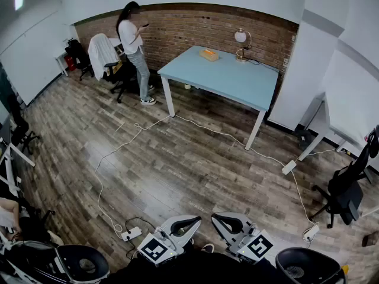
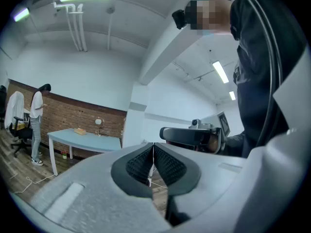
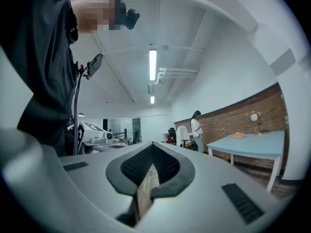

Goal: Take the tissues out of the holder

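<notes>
The tissue holder (image 1: 208,54) is a small tan box far off on the light blue table (image 1: 225,78) by the brick wall. It also shows tiny in the left gripper view as the tissue holder (image 2: 79,130) and in the right gripper view as the tissue holder (image 3: 238,135). Both grippers are low at the near edge of the head view, far from the table, with their tips turned toward each other. My left gripper (image 1: 198,220) (image 2: 153,147) is shut with nothing in it. My right gripper (image 1: 214,217) (image 3: 152,147) is shut and empty too.
A person (image 1: 135,46) stands at the table's left end beside an office chair (image 1: 109,61). A globe lamp (image 1: 241,40) stands on the table. White cables (image 1: 177,120) and power strips (image 1: 131,234) lie across the wood floor. Black chairs (image 1: 346,185) stand at the right.
</notes>
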Demonstrator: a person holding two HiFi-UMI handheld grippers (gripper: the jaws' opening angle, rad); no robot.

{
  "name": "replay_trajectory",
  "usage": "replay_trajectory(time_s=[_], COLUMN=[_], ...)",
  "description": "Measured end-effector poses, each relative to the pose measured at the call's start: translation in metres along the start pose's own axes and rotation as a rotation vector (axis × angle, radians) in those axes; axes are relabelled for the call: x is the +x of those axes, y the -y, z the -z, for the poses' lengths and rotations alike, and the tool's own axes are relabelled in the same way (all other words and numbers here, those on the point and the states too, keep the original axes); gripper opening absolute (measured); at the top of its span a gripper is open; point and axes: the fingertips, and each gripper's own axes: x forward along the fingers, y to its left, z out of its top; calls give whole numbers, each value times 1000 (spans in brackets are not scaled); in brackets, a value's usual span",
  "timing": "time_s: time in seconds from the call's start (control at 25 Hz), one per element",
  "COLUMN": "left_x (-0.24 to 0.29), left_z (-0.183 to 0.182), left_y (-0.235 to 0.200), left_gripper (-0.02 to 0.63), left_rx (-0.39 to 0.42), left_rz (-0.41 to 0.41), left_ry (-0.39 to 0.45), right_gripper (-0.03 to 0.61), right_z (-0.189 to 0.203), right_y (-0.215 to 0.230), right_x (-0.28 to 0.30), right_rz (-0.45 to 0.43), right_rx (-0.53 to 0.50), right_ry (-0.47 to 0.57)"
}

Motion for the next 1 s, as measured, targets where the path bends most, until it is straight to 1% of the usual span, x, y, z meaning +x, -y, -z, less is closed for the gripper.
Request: replay_trajectory(time_s=[0.08,0.24,0.56,0.84,1.0], left_x=[4,8,14,19,32], left_z=[0,1,-4,-3,-8], left_y=[6,19,17,3,-13], left_gripper=[9,9,9,9,9], left_rx=[-12,-6,2,-12,0], left_rz=[2,8,5,9,15], left_ry=[9,1,6,-9,-4], right_gripper=[5,5,5,6,6], right_z=[5,5,2,6,7], right_y=[5,3,9,21,38], right_x=[-10,-21,-23,-18,-10], right_rz=[14,2,2,34,43], right_rx=[0,10,9,15,23], right_ry=[-24,2,8,1,-8])
